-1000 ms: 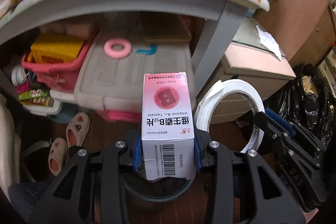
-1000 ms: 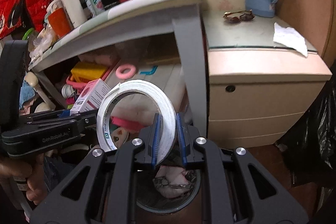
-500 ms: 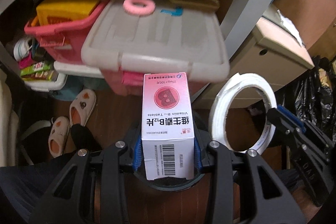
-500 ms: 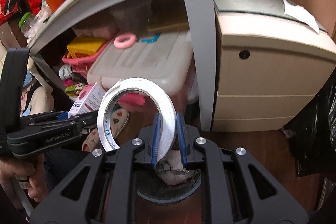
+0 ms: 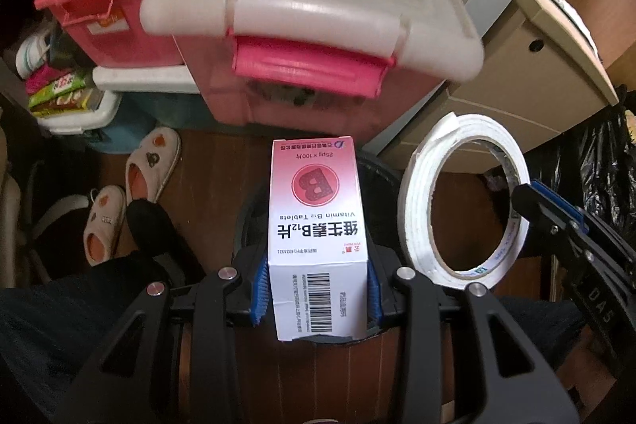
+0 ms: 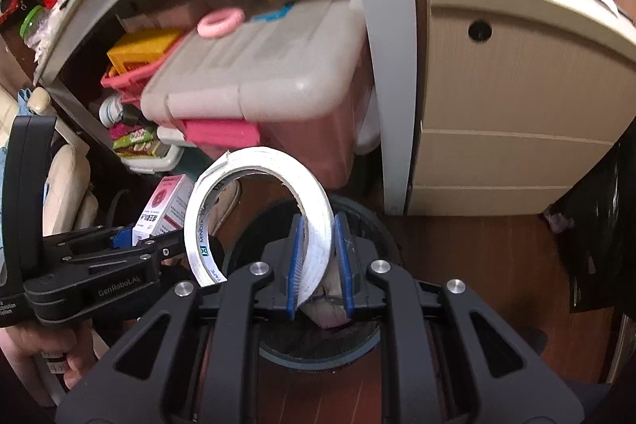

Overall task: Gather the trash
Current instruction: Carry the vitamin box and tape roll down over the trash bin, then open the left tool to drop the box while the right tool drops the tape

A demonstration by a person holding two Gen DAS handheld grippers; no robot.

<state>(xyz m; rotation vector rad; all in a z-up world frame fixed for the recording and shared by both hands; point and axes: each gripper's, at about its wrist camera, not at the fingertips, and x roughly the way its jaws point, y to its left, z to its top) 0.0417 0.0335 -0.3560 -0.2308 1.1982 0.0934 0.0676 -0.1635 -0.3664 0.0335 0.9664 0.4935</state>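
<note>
The pink box (image 5: 316,225) was clamped upright between the pads of the left gripper (image 5: 316,289), above a dark bin (image 6: 357,217) on the floor. The tape roll (image 6: 258,217) sat between the pads of the right gripper (image 6: 318,265), over the same bin, though the right pad's contact could not be made out clearly.

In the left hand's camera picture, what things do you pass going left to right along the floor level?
slippers → vitamin box held in the left gripper → tape roll → right gripper → black bag
</note>
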